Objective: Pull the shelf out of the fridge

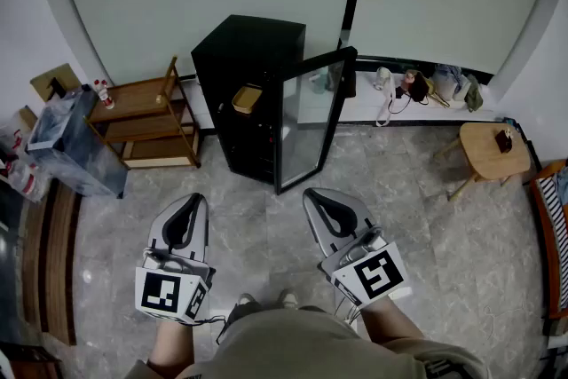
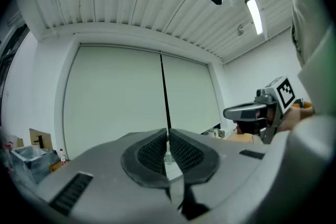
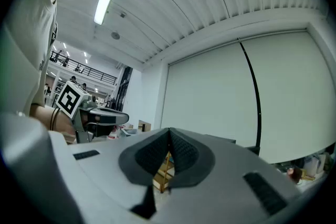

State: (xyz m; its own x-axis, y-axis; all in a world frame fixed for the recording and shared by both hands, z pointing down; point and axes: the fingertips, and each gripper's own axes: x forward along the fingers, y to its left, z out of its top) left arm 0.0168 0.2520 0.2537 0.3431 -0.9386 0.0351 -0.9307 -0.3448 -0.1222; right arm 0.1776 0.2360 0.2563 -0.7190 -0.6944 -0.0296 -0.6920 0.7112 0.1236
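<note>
My left gripper (image 1: 193, 201) and right gripper (image 1: 313, 195) sit at lower centre — jaws together, holding nothing — fridge (image 1: 247, 44) door open at centre.

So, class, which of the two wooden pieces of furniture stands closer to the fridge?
The tiered rack, almost beside the black fridge; the stool stands well off to the right.

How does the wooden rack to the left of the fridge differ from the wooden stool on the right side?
The wooden rack has several stacked tiers; the stool has one flat top on splayed legs. The rack stands close beside the black fridge; the stool stands well apart from it, out on the floor. Both are light-coloured wood.
</note>
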